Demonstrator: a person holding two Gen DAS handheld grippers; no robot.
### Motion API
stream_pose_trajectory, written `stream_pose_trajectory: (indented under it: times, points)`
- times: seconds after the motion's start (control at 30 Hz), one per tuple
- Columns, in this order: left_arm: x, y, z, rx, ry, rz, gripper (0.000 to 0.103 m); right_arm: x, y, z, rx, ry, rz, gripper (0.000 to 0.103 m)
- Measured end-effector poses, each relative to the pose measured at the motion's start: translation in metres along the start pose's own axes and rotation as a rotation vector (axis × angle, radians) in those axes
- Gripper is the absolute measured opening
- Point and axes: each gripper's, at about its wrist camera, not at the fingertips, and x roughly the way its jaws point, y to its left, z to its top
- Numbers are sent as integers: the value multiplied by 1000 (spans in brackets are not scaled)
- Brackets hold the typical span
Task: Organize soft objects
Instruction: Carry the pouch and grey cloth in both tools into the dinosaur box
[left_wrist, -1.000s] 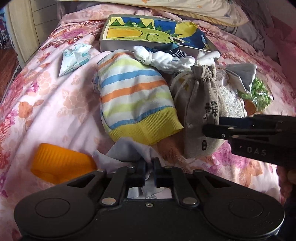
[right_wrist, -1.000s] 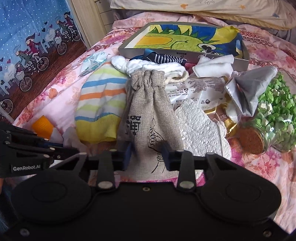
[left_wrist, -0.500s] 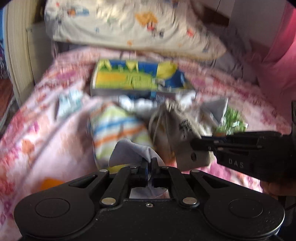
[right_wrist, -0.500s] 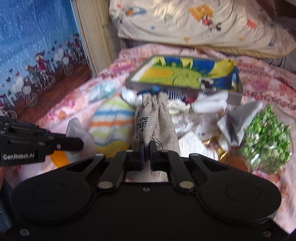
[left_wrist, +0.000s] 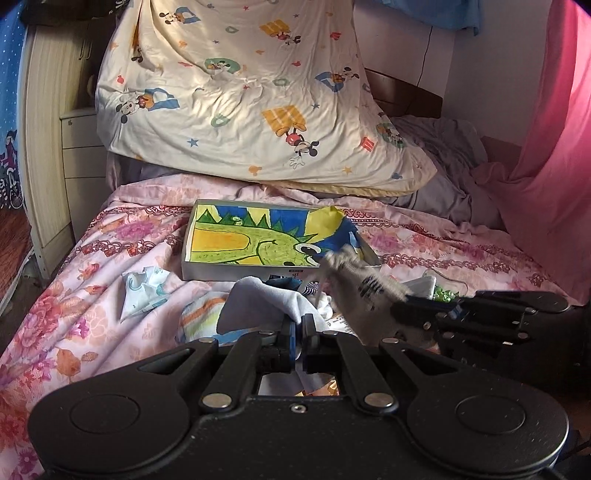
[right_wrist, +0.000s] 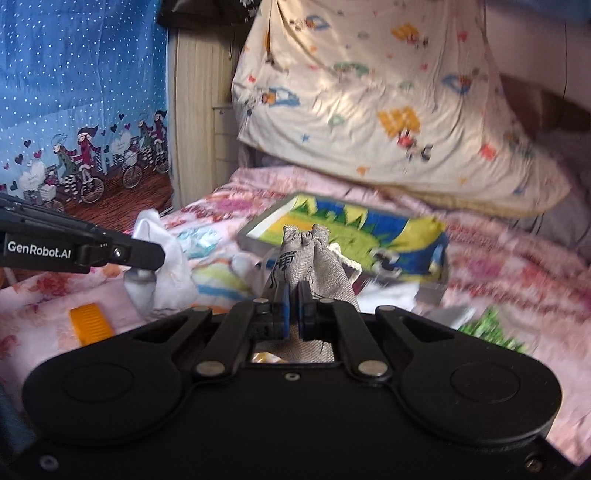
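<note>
Lifting: both items now off the pink floral bed (left_wrist: 110, 258), where they lay a second ago.
Left hand-held gripper (left_wrist: 298, 332): clenched on pale grey cloth (left_wrist: 266, 299).
Right hand-held gripper (right_wrist: 291, 314): clenched on beige linen drawstring pouch (right_wrist: 306, 254).
Meaning: both grasps secured; carrying toward dinosaur-print shallow box (left_wrist: 258, 240) likely follows.

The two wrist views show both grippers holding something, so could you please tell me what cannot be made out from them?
- Linen pouch, right wrist view: its lower part is hidden behind the right gripper; its print is motion-blurred in the left wrist view.
- Pale cloth, left wrist view: the pinched end sits behind the left gripper.
- Striped knit item: mostly covered by the cloth.
- Green bits, right wrist view: blurred and cut off by the gripper body.
</note>
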Motion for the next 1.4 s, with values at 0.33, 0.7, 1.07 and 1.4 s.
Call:
stream_pose_trajectory:
  times: [0.33, 0.7, 1.07, 1.4]
  points:
    - [41, -4, 77, 46, -65, 15, 2, 33, -50, 54, 28, -86, -51, 0]
    - [194, 5, 128, -46, -48, 35, 2, 146, -141, 42, 335, -57, -75, 0]
    - [297, 4, 114, -145, 60, 38, 2, 211, -172, 5, 427, 65, -126, 0]
    - [323, 10, 97, -226, 237, 49, 19, 256, -205, -16, 506, 167, -118, 8]
